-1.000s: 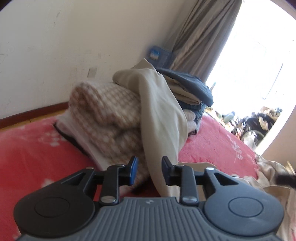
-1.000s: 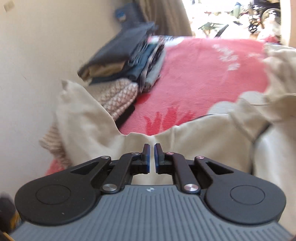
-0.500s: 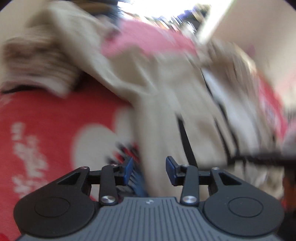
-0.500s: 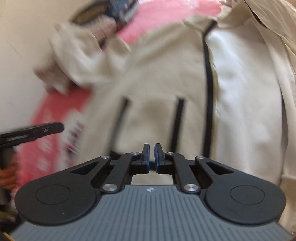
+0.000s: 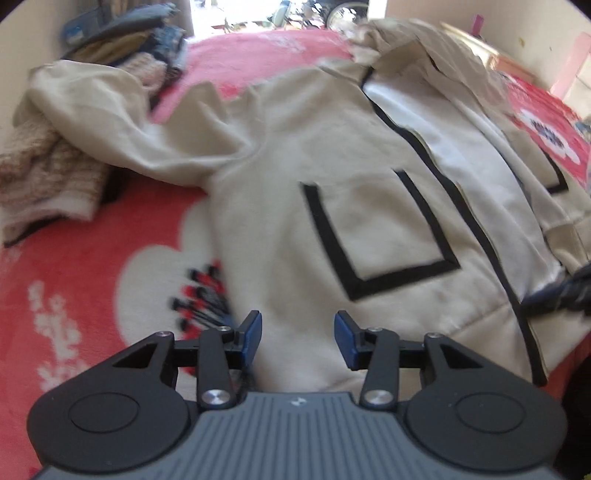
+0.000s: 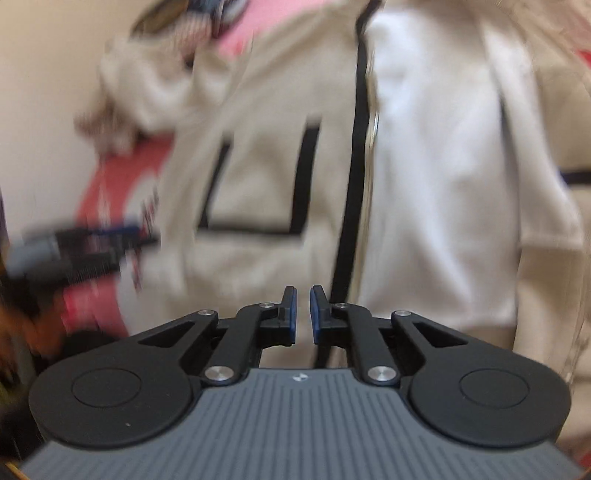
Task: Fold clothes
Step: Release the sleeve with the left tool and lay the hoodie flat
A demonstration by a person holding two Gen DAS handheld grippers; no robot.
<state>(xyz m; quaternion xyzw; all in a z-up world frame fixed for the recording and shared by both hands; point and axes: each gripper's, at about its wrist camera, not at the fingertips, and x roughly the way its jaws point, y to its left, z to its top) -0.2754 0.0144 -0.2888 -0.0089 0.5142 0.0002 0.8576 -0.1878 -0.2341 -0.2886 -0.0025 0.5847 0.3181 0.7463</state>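
Note:
A cream jacket (image 5: pixel 332 155) with black-trimmed pockets and a white lining lies spread open on the red floral blanket (image 5: pixel 92 266). One sleeve drapes left over a knitted pile. My left gripper (image 5: pixel 297 339) is open and empty, just above the jacket's hem near the left pocket. My right gripper (image 6: pixel 303 314) is nearly closed with a narrow gap and holds nothing; it hovers over the jacket (image 6: pixel 266 155) near the black zipper line. The left gripper (image 6: pixel 92 240) shows blurred at the left of the right wrist view. The right gripper's tip (image 5: pixel 565 291) shows at the right edge of the left wrist view.
A beige knitted garment (image 5: pixel 44 177) lies at the left under the sleeve. A stack of folded dark clothes (image 5: pixel 140 40) sits at the back left by the wall. A bright doorway (image 5: pixel 288 11) is beyond the bed.
Both grippers swung from the clothes pile toward the jacket's lower front. The left jaws have opened wider. The right jaws stay nearly closed.

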